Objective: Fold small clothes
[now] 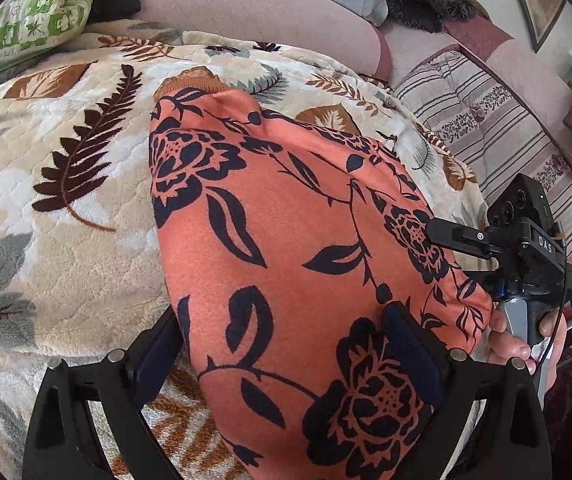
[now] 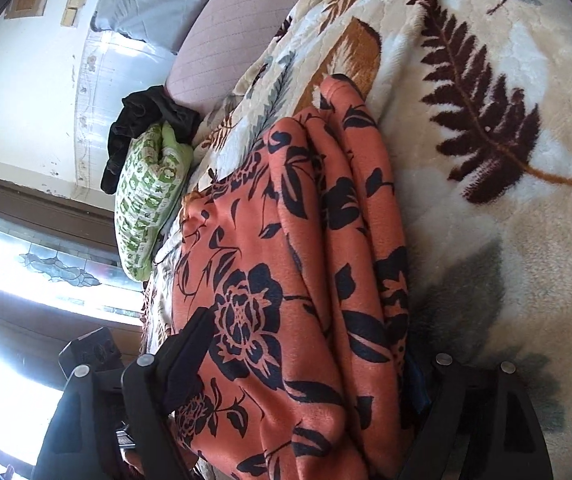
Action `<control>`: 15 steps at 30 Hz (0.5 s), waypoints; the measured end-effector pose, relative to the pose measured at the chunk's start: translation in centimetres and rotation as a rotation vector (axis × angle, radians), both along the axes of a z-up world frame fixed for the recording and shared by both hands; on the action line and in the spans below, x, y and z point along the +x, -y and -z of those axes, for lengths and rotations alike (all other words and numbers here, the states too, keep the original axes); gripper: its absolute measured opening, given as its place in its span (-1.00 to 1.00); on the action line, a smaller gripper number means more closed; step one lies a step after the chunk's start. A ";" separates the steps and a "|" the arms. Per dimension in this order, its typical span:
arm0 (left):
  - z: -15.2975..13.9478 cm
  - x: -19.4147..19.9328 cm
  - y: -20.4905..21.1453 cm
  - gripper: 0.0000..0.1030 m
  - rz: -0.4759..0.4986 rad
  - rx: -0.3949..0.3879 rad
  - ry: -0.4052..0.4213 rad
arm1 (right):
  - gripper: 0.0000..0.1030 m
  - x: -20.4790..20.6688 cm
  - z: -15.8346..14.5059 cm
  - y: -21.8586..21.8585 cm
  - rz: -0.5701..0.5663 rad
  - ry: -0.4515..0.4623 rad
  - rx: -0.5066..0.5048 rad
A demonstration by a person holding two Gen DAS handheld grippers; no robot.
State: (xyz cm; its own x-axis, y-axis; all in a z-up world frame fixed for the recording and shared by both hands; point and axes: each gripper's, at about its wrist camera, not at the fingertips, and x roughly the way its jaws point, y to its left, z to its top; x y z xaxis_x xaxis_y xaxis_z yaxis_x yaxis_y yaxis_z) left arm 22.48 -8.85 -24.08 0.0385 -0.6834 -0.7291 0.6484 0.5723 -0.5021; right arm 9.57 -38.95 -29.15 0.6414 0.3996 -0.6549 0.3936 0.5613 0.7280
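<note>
An orange garment printed with dark navy flowers and leaves (image 1: 286, 240) lies on a plush cream blanket patterned with brown fern leaves (image 1: 65, 152), its brown ribbed hem toward the blanket's far edge. It already looks folded over on itself; the right wrist view shows several stacked layers (image 2: 326, 240).

The left gripper (image 1: 286, 364) has its fingers spread wide, one on either side of the cloth's near end, not pinching. The right gripper (image 2: 306, 368) also straddles the cloth, at its side edge; whether it pinches I cannot tell.

The step in hand seems to be taking hold for another fold. Next, both claws likely need to close on the layered edge together, catching every layer, then carry it toward the hem end.

A green-and-white patterned pillow (image 1: 33, 16) sits at the blanket's far left corner.
</note>
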 end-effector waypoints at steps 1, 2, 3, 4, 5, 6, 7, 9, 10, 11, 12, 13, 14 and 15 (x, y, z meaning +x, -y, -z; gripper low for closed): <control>0.0 0.0 -0.1 0.88 -0.001 0.001 0.000 | 0.65 0.2 0.0 -0.3 -0.012 0.007 0.005; -0.1 0.0 -0.1 0.88 -0.002 0.004 0.001 | 0.67 0.3 0.0 -0.6 -0.020 0.015 0.008; -0.1 -0.1 -0.1 0.88 -0.004 0.008 0.006 | 0.67 0.4 0.0 -0.8 -0.027 0.025 0.013; -0.2 -0.1 -0.1 0.88 -0.005 0.011 0.010 | 0.67 0.5 0.0 -0.9 -0.036 0.036 0.028; -0.2 -0.1 -0.2 0.88 -0.006 0.013 0.013 | 0.67 0.5 0.1 -1.1 -0.043 0.049 0.045; -0.3 -0.1 -0.2 0.88 -0.007 0.014 0.014 | 0.67 0.6 0.1 -1.3 -0.045 0.060 0.053; -0.2 -0.1 -0.2 0.88 -0.009 0.015 0.013 | 0.67 0.6 0.1 -1.4 -0.045 0.063 0.053; -0.2 -0.2 -0.3 0.88 -0.009 0.017 0.018 | 0.62 0.9 0.2 -1.6 -0.053 0.047 0.031; -0.2 -0.3 -0.2 0.88 -0.009 0.022 0.024 | 0.60 1.0 0.3 -1.7 -0.055 0.039 0.018; -0.2 -0.4 -0.1 0.88 -0.008 0.027 0.031 | 0.57 1.0 0.3 -1.9 -0.057 0.032 0.003; -0.2 -0.4 0.0 0.88 -0.008 0.031 0.038 | 0.56 1.1 0.3 -2.1 -0.060 0.027 -0.013; -0.2 -0.5 0.1 0.88 -0.008 0.035 0.043 | 0.54 1.2 0.2 -2.2 -0.062 0.023 -0.028; -0.2 -0.5 0.1 0.88 -0.008 0.038 0.047 | 0.52 1.2 0.2 -2.3 -0.063 0.020 -0.040; -0.2 -0.5 0.2 0.88 -0.008 0.039 0.048 | 0.51 1.2 0.2 -2.4 -0.063 0.019 -0.048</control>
